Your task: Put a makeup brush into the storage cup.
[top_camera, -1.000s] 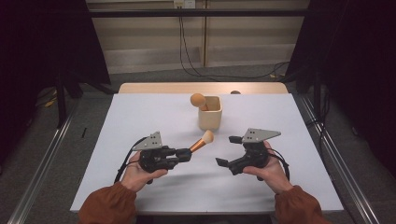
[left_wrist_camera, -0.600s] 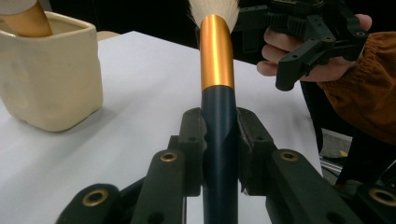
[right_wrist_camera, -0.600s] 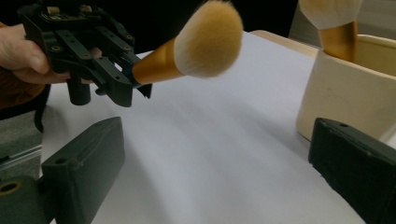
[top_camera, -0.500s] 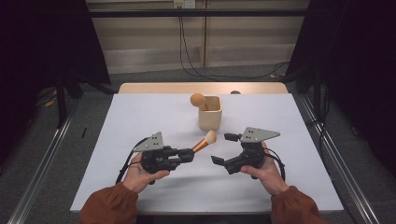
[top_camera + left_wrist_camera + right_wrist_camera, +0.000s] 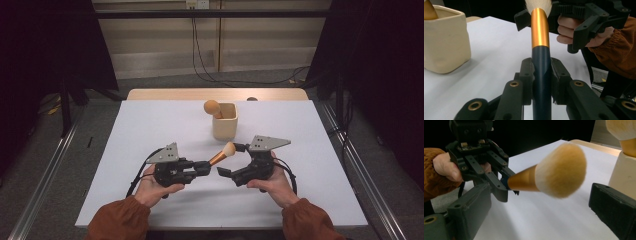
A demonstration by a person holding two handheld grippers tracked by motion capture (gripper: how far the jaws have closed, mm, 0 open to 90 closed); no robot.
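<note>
Both grippers have closed in on each other since a second ago. High view: the left gripper [image 5: 204, 167] clamps the brush [image 5: 223, 153], its axis pointing up-right toward the cup [image 5: 224, 127].

Left gripper view: jaws grip the dark handle; bristle tip cut off.

Right gripper view: the right gripper [image 5: 536, 210] gapes wide around the blurred brush head, holding nothing.

high: overhead, facing forward-down, far | 2 gripper views: close, facing each other, sharing brush [image 5: 223, 153]
</note>
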